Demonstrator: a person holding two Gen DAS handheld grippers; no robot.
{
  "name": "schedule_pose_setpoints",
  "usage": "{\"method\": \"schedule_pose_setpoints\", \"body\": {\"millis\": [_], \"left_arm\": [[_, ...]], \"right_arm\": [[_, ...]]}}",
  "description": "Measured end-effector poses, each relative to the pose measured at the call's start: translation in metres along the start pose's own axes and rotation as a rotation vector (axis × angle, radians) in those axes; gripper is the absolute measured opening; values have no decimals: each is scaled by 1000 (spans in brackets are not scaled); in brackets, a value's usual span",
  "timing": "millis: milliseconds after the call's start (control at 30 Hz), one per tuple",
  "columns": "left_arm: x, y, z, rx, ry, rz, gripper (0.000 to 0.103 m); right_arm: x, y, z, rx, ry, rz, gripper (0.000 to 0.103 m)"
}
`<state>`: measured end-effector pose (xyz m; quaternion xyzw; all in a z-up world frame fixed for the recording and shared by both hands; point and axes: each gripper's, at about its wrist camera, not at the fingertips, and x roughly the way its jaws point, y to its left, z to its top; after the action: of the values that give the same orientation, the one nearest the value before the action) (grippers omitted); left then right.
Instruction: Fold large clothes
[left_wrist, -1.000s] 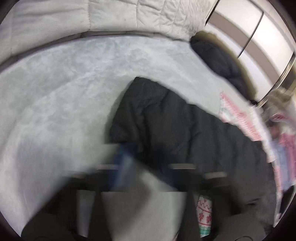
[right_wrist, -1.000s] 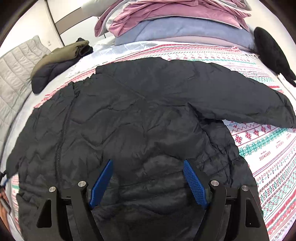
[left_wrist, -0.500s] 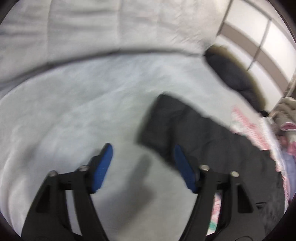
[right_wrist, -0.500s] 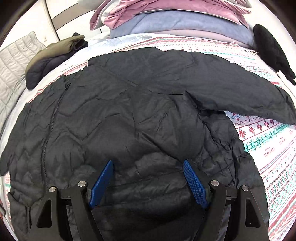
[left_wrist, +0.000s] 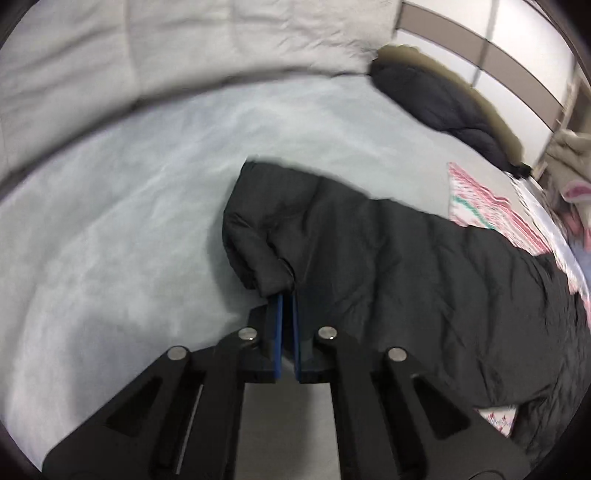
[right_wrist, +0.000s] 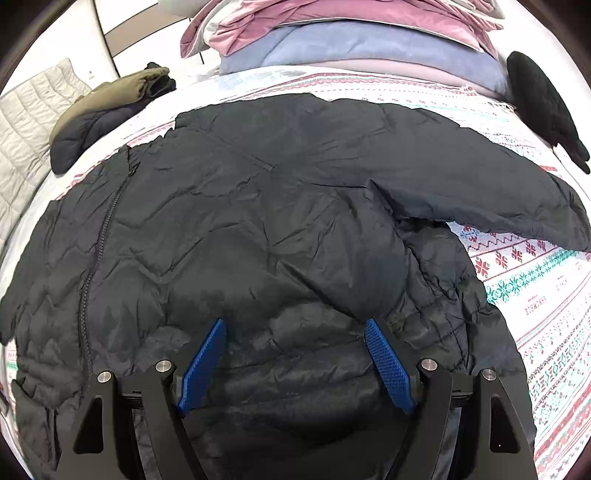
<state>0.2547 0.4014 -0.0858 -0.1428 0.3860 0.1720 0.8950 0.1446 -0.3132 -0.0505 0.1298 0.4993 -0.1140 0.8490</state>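
Black puffer jacket (right_wrist: 258, 229) lies spread on the patterned bedspread (right_wrist: 535, 295). Left gripper (left_wrist: 286, 302) pinches the sleeve cuff (left_wrist: 273, 280), likely to fold it inward; frame's blurry. Right gripper (right_wrist: 295, 354) hovers spread over the hem, gripping nothing.

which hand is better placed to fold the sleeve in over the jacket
Left. The left gripper is shut on the sleeve cuff; the right gripper hangs open over the jacket body.

Jacket (right_wrist: 258, 221) quilted, faint sheen; blanket (left_wrist: 110, 240) fleecy matt
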Motion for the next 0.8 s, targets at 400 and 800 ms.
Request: {"method": "schedule_pose_setpoints", "body": {"millis": [400,800], "left_arm": [[-19,1,-5,-67,85,203,74],[-137,-129,-71,18,91,-117,82]], "right_arm": [[-10,-11,7,34,-25,34,79],[-70,-124,20,335,-217,13,80]]}}
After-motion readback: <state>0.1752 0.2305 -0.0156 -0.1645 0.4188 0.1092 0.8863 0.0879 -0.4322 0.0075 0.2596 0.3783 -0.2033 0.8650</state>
